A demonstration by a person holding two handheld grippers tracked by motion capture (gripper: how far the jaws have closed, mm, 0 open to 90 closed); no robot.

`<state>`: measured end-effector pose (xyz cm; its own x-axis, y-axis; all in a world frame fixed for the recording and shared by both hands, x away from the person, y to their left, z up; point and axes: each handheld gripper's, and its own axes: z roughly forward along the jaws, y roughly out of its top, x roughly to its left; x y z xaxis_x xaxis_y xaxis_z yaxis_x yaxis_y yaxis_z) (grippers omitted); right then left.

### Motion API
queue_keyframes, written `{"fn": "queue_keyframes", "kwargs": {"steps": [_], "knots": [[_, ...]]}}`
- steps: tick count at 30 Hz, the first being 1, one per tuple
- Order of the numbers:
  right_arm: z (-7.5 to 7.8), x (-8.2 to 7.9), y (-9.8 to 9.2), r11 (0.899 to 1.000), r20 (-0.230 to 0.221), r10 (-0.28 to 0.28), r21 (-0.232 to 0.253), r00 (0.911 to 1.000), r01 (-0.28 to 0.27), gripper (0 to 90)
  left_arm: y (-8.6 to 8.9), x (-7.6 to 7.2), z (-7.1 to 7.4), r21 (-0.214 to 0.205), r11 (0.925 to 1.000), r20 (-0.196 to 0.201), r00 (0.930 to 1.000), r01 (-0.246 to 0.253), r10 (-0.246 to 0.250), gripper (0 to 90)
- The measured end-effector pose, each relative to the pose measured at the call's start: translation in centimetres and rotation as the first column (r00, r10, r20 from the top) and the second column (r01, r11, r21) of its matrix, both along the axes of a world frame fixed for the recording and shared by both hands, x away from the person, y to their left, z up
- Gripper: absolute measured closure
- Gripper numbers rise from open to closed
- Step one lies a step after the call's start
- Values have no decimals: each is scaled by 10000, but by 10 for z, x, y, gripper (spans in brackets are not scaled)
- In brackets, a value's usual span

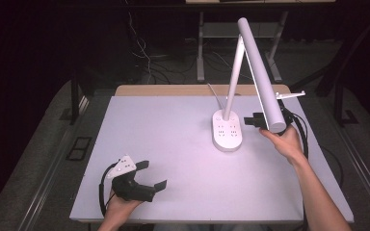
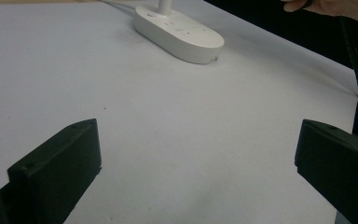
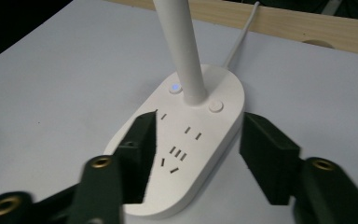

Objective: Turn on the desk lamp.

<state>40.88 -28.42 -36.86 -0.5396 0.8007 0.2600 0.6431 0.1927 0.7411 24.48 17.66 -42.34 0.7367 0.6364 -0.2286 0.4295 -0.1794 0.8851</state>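
A white desk lamp stands at the table's middle right. Its oval base point(image 1: 228, 132) carries socket slots, and its long tube head point(image 1: 262, 77) slants down toward the person's right hand. My right gripper point(image 1: 250, 120) hovers just right of the base, partly hidden behind the lamp head. In the right gripper view it point(image 3: 198, 158) is open, its jaws either side of the base point(image 3: 193, 135) just above it, not touching it. A small button point(image 3: 175, 87) beside the post point(image 3: 182, 46) glows blue. My left gripper point(image 1: 152, 175) rests at the front left, open and holding nothing point(image 2: 198, 158).
The lamp's white cable point(image 3: 240, 35) runs off the back over a wooden strip point(image 3: 307, 28). A second round button point(image 3: 216, 106) sits right of the post. The grey tabletop point(image 1: 164, 130) is bare between the grippers. Dark floor and desk legs point(image 1: 201, 48) lie behind.
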Motion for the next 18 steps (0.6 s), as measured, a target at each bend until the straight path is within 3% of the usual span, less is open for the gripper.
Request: {"fn": "queue_keyframes", "kwargs": {"steps": [2, 3, 4, 5, 6, 10, 18], "knots": [[1, -5, -2, 10000, -56, 38, 49, 10000, -38, 189, 0, 0, 0, -4, 10000, -2, 10000, 0, 0, 0], [1, -5, -2, 10000, -56, 38, 49, 10000, -38, 189, 0, 0, 0, -19, 10000, -3, 10000, 1, -1, 0], [1, -7, -3, 9999, -166, 104, 108, 9998, -103, 97, 0, 0, 0, -23, 10000, 7, 10000, 4, -4, 0], [1, -10, -4, 9997, -250, 188, 159, 9995, -184, 87, 0, 0, 0, -40, 10000, 15, 10000, 0, 0, 0], [1, -16, -6, 9991, -242, 317, 291, 9992, -310, 0, 0, 0, 0, -39, 10000, 16, 10000, -3, 3, 0], [1, -27, -7, 9976, -270, 535, 458, 9982, -522, 5, -1, -1, 0, -37, 10000, 33, 10000, 45, -45, 0], [1, -58, -9, 9949, 141, 795, 610, 9967, -802, 5, -2, -1, 0, -30, 10000, 30, 10000, 49, -49, 0]]}}
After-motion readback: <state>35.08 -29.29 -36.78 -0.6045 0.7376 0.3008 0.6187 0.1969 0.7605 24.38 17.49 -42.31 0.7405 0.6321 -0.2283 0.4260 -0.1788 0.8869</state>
